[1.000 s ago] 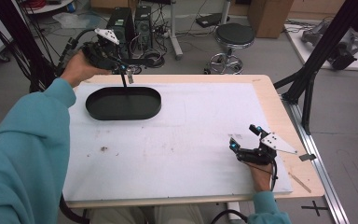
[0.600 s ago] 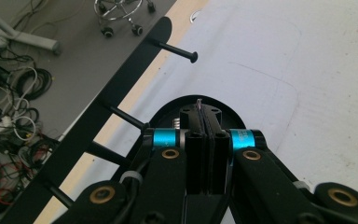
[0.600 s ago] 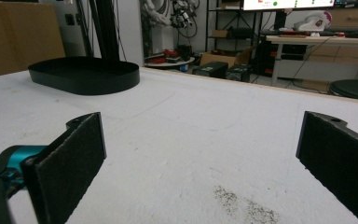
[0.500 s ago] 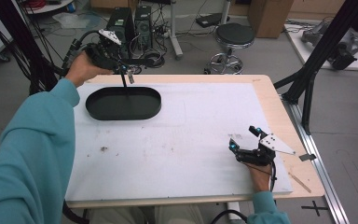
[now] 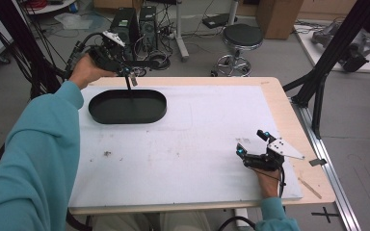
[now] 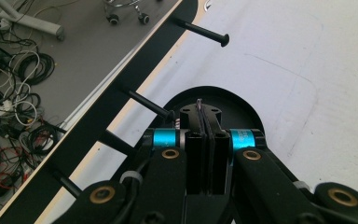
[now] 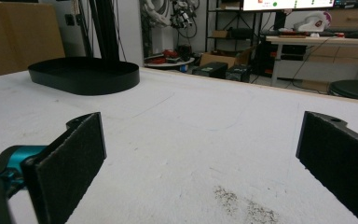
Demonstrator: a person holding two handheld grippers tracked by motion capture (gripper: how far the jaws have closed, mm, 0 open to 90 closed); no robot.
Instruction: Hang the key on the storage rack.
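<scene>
High view: the left gripper [image 5: 131, 77] hangs over the black oval tray [image 5: 96, 111], pinching a thin dark rod [image 5: 128, 89]. Left gripper view: jaws closed on a thin sliver [image 6: 199, 103], tray directly beneath. Right gripper view: jaws wide, empty, tray [image 7: 86, 74] far ahead. Likely step: placing; next, lower and release.

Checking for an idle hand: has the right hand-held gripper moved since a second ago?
No. The right hand-held gripper sits at the same spot near the right edge of the table, jaws open.
</scene>
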